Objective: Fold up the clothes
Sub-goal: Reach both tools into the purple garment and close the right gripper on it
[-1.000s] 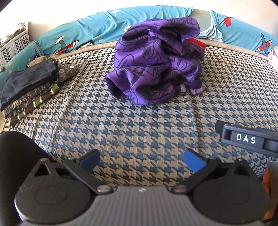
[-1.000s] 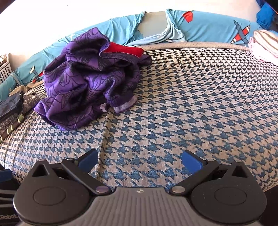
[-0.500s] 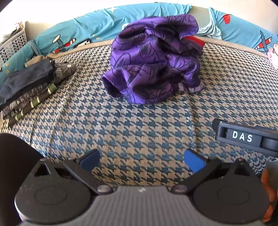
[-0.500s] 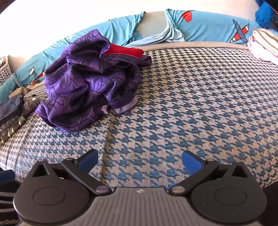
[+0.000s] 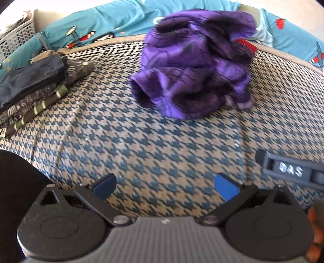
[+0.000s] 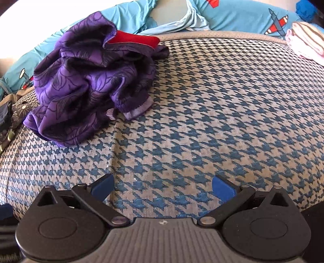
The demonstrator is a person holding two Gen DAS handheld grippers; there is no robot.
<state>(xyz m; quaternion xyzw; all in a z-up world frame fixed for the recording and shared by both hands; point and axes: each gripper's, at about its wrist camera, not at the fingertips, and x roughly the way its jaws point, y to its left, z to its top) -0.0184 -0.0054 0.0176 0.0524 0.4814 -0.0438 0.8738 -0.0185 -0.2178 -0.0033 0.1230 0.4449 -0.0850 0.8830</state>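
My left gripper [image 5: 165,187] hovers with its blue-tipped jaws spread wide and empty above the blue-and-tan houndstooth woven surface [image 5: 141,145]. My right gripper [image 6: 163,187] is likewise wide apart, gripping nothing. Farther out lies the crumpled purple patterned satin garment [image 6: 89,85], with a red patch at its far edge, unfolded. To the far left rests a stack of folded dark patterned clothes [image 5: 34,87]; teal aeroplane-print bedding [image 6: 243,18] runs behind.
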